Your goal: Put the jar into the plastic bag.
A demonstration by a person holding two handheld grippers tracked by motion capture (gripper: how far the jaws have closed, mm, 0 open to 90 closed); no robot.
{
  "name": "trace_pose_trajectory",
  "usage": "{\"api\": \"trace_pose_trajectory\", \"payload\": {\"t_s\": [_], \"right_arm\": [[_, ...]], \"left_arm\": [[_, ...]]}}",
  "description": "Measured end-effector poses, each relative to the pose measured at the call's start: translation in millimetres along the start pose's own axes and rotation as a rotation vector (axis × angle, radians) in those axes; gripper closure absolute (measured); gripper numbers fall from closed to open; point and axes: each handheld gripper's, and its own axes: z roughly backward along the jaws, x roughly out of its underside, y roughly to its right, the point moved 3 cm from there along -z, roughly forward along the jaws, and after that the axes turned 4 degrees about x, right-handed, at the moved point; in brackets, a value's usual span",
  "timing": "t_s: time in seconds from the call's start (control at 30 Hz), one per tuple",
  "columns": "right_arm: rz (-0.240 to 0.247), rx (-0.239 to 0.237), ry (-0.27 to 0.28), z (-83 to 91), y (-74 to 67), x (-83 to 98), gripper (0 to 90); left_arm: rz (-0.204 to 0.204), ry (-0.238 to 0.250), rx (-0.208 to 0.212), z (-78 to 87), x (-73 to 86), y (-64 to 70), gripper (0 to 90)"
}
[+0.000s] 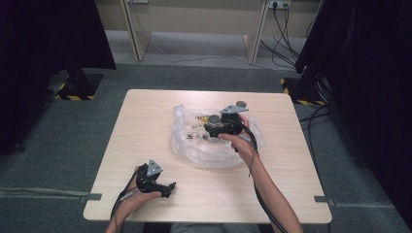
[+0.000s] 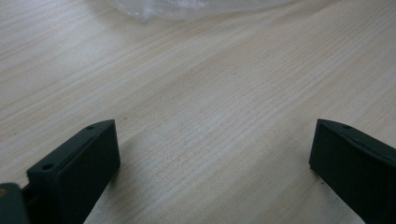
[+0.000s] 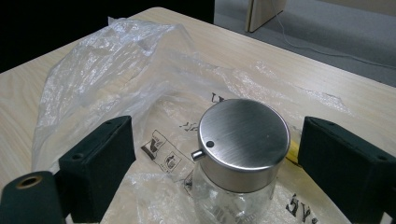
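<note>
the left claw (image 1: 171, 186) rests low on the near left part of the pale wooden bench (image 1: 145, 126), held in the person's left hand (image 1: 136, 196), its cable trailing back off the near edge. in the left gripper view its two black jaws stand wide apart with bare wood grain between them, and the edge of the clear plastic bag (image 2: 187, 7) shows at the top, well apart from the jaw tips.

moving right, the crumpled clear plastic bag (image 1: 194, 141) lies spread over the middle of the bench, with black printed marks and a bit of yellow on it. a small glass jar with a brushed steel lid (image 3: 243, 133) stands upright on the bag; the lid has a small dark hole near its rim and a short metal nub sticking out of its side. in the high view the jar (image 1: 214, 119) sits just at the front of the right claw.

the right claw (image 1: 215, 127) is over the bag, held in the person's right hand (image 1: 240, 141), its cable running down along the forearm. in the right gripper view its jaws stand apart on either side of the jar, with a gap visible on each side of the lid, so they are not clamped on it.

beyond the bench lies grey carpet (image 1: 204, 77), with cables (image 1: 284, 43) trailing at the far right.
</note>
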Motion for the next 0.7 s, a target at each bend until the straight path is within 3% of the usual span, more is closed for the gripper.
{"api": "trace_pose_trajectory", "payload": {"t_s": [0.27,0.7], "right_arm": [[-0.015,-0.012,0.018,7.4,-2.8,3.3,5.6],[-0.024,-0.05,0.046,21.0,-12.6,8.8,5.0]], "left_arm": [[0.001,0.0,0.0,0.0,0.0,0.0,1.1],[0.0,0.0,0.0,0.0,0.0,0.0,1.1]]}}
